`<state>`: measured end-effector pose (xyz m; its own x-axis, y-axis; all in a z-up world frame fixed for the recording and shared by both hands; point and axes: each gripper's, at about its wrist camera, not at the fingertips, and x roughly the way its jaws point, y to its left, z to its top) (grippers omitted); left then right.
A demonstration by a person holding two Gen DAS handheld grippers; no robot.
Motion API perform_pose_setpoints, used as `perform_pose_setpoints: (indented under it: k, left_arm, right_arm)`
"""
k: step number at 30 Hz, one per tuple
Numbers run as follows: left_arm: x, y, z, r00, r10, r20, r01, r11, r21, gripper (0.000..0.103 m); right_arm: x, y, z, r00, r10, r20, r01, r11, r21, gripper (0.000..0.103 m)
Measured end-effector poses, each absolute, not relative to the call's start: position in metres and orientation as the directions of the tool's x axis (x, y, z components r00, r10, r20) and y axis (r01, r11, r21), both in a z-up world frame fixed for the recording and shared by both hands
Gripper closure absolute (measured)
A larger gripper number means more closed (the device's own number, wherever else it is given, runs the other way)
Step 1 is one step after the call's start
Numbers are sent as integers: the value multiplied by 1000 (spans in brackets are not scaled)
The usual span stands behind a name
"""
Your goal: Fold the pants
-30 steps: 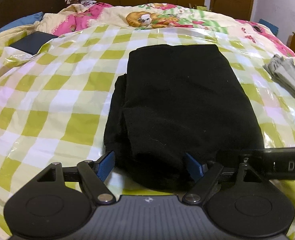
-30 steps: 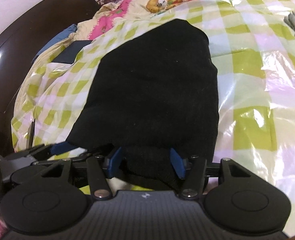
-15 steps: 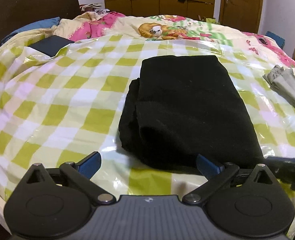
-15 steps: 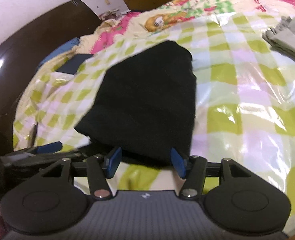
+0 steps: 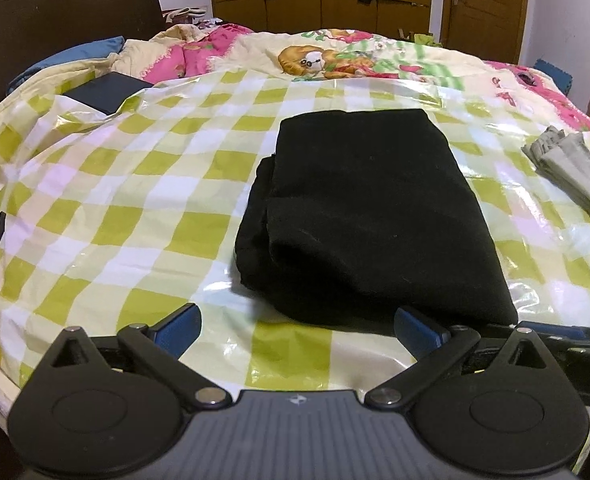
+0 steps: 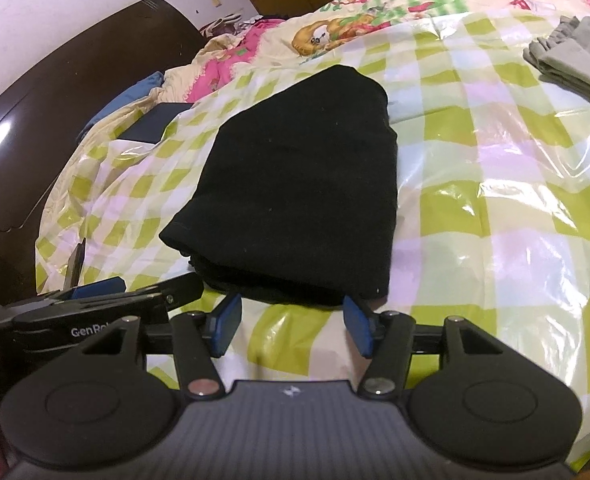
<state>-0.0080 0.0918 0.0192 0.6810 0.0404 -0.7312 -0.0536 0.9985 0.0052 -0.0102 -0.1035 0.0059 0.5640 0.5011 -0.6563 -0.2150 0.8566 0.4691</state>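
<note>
The black pants lie folded into a thick rectangle on the green-and-white checked plastic sheet over the bed. They also show in the right wrist view. My left gripper is open and empty, just short of the bundle's near edge. My right gripper is open and empty, also just short of the near edge. The left gripper's body shows at the left of the right wrist view.
A folded grey garment lies at the right on the sheet, also in the right wrist view. A dark flat box sits at the far left. A dark headboard stands on the left. Wooden wardrobe and door behind.
Both grippers have let go of the pants' near edge and pulled back and up. The left jaws have opened wider. The folded bundle stays flat on the sheet.
</note>
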Motion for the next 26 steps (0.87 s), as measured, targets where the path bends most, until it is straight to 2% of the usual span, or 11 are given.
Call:
perform_pose_setpoints:
  k: [26]
  left_arm:
    - [-16, 89, 17, 698, 74, -712, -60, 997, 45, 0]
  right_arm:
    - [-12, -103, 0, 543, 517, -662, -213, 847, 487, 42]
